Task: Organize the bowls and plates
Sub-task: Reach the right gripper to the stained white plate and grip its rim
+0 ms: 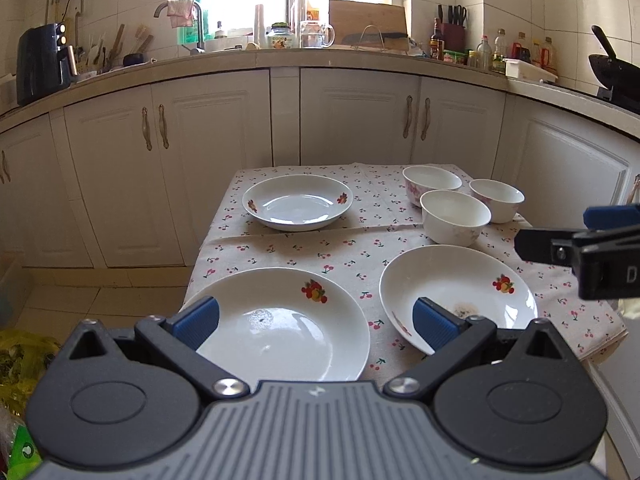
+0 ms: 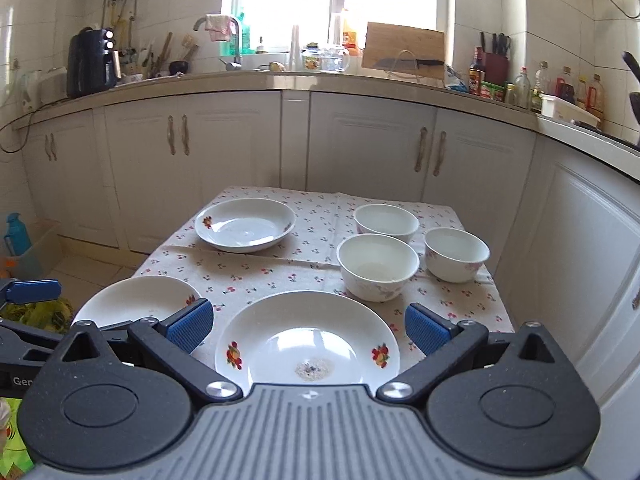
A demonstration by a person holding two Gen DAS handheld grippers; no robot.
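Three white fruit-print plates and three white bowls sit on a cherry-print tablecloth [image 1: 344, 248]. In the left wrist view, a plate [image 1: 288, 328] lies near left, a second plate [image 1: 460, 292] near right, a third plate [image 1: 298, 202] far left, and the bowls [image 1: 456, 216] stand far right. My left gripper [image 1: 316, 320] is open and empty above the near-left plate. In the right wrist view my right gripper [image 2: 308, 326] is open and empty over the near plate [image 2: 308, 340]; the bowls [image 2: 378, 266] stand beyond it. The right gripper also shows at the right edge [image 1: 580, 240].
White cabinets [image 2: 360, 140] and a cluttered counter with sink, air fryer [image 2: 92, 62], cutting board and bottles stand behind the table. A yellow bag [image 1: 20, 360] and a blue bottle [image 2: 16, 236] are on the floor at left. A white surface flanks the table's right side.
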